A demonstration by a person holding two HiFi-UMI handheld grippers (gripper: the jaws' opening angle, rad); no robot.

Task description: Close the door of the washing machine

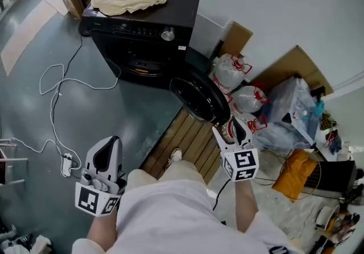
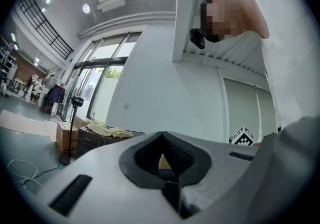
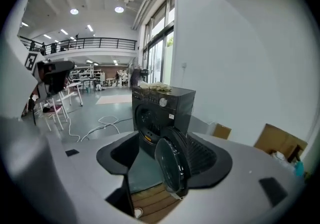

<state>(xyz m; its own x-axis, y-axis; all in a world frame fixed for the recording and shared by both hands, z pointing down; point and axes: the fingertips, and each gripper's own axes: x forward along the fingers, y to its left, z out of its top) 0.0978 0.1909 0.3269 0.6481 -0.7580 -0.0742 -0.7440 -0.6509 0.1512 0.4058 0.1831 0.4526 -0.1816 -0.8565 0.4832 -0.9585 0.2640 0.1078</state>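
Observation:
The black washing machine (image 1: 142,25) stands at the top middle of the head view, a beige cloth (image 1: 129,0) lying on its lid. Its round door (image 1: 196,96) is swung open toward me. My right gripper (image 1: 229,129) hangs just right of the door's free edge, open and holding nothing. In the right gripper view the door (image 3: 170,165) shows edge-on in the gap of the right gripper (image 3: 162,160), apart from both jaws, with the machine (image 3: 160,110) behind it. My left gripper (image 1: 108,148) is low at the left, far from the machine. In its own view the left gripper (image 2: 162,160) looks shut and empty.
A slatted wooden board (image 1: 187,145) lies on the floor under the door, my shoe (image 1: 175,156) on it. White cable (image 1: 57,85) and a power strip (image 1: 67,162) lie left. Tied plastic bags (image 1: 239,85), cardboard (image 1: 293,65) and clutter crowd the right.

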